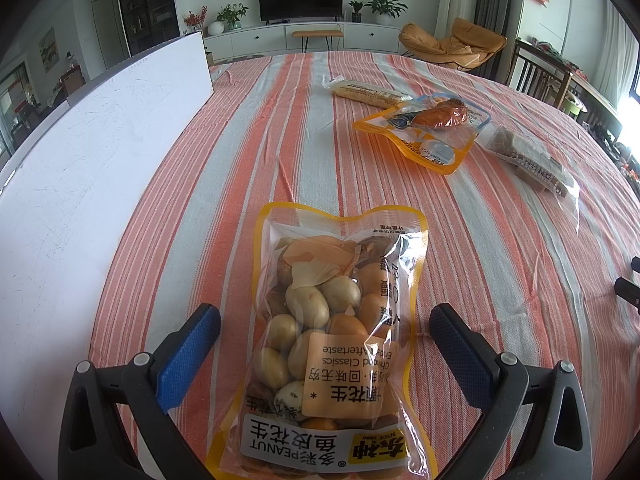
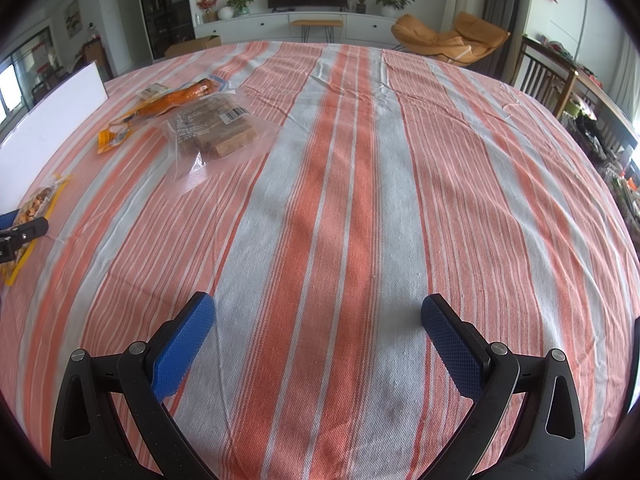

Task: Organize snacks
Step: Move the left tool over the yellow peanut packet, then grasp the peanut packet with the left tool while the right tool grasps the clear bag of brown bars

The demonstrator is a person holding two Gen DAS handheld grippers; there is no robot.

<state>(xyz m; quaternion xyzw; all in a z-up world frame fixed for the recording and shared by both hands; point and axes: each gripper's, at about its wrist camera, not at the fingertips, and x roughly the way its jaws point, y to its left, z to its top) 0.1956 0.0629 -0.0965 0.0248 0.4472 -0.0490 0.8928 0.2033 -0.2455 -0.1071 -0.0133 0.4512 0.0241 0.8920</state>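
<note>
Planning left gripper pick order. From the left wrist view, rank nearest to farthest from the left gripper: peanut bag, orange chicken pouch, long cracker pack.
1. peanut bag: lying between the open fingers of the left gripper, centre foreground.
2. orange chicken pouch: farther up the striped cloth, right of centre.
3. long cracker pack: just beyond the pouch, toward the table's far edge.

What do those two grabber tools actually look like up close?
Both look alike. The left gripper and the right gripper each have two black plastic fingers with triangular cut-outs and round silver bolt heads at the joints. Each finger ends in a bright blue pad with a fine dimpled, grippy texture. No cables, markings or sleeves show in either view.
</note>
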